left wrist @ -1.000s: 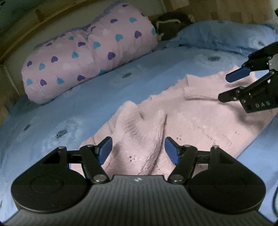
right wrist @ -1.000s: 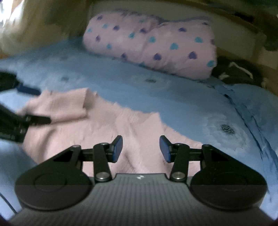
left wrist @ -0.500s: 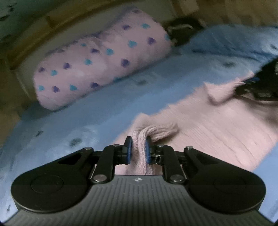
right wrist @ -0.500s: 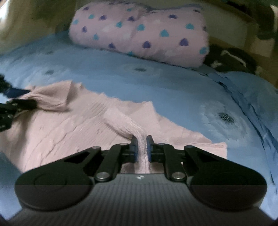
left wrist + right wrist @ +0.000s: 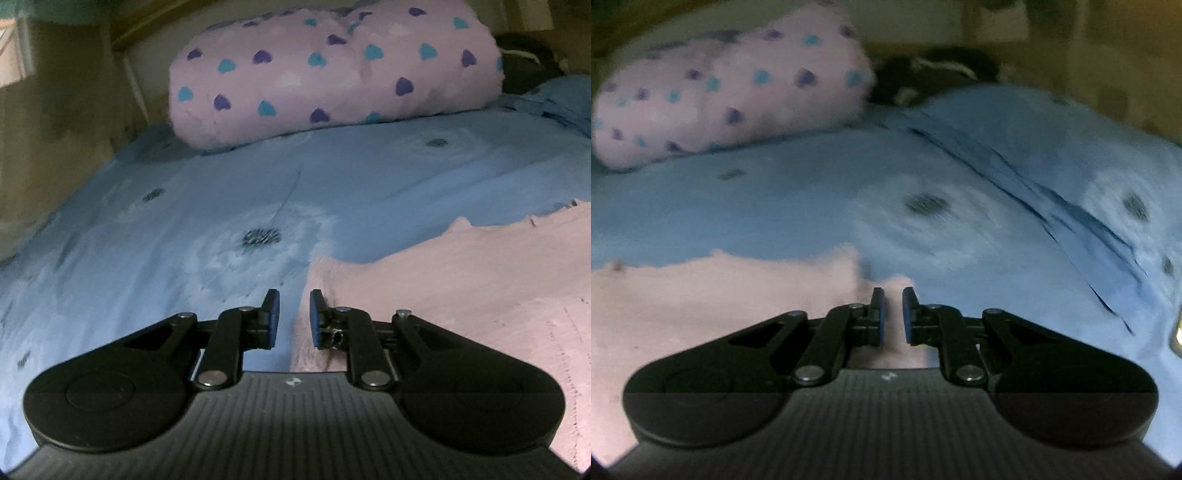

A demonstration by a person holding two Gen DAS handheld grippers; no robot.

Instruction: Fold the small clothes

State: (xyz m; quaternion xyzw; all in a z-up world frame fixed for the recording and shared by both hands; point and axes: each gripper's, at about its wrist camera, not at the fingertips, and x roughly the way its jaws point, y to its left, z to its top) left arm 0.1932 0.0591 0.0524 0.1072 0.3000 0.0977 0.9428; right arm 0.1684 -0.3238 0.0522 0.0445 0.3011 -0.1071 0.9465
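On the blue bedspread (image 5: 369, 177) the pink garment (image 5: 461, 280) edge lies beneath both narrowly parted, empty fingers (image 5: 271, 314)

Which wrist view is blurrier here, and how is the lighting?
Right wrist view: motion-smeared, heart-print pillow and blue bedsheet soft, pink sweater textureless. Left wrist view: sharper, pillow hearts crisp, sweater knit faintly visible. Both dim, fisheye-curved, corners dark.

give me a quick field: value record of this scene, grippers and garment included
garment: pink knit, lying on the bed
surface: blue sheet
left gripper: narrow gap, nothing held, over the knit's left edge
right gripper: narrow gap, nothing held, over the knit's right edge
background: heart-print pillow at the bed's far end
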